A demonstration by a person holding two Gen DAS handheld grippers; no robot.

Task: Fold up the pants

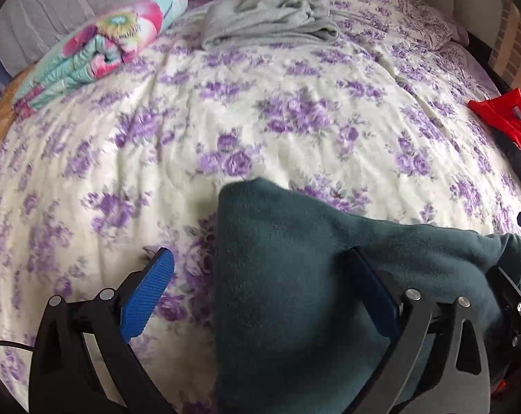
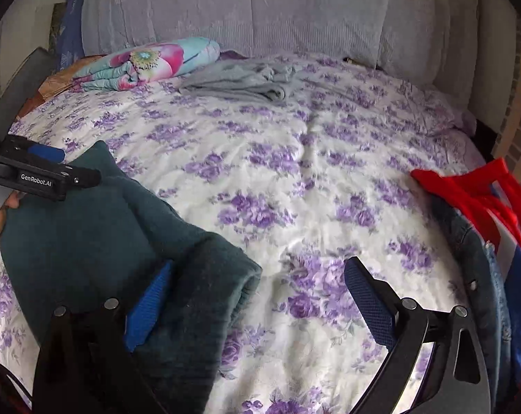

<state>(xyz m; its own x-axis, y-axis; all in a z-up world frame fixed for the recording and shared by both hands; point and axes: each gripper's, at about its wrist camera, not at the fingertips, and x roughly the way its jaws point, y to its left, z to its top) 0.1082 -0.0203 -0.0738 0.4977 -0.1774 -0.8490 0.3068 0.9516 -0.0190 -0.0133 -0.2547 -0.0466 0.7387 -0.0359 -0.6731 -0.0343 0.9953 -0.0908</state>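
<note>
Both grippers stand wide: left gripper (image 1: pixel 260 276) straddles the teal pants (image 1: pixel 295 276), pads not pressing; right gripper (image 2: pixel 260 296) holds nothing beside the cuff. Pants bunched on the bed (image 2: pixel 295 179); better spread them flat before folding.

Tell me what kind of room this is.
Most likely a bedroom at home. The work surface is a bed with a purple-flowered bedspread, big pale pillows stand along its far edge, and a folded floral quilt lies near them, with loose clothes such as the dark green pants on top.
</note>
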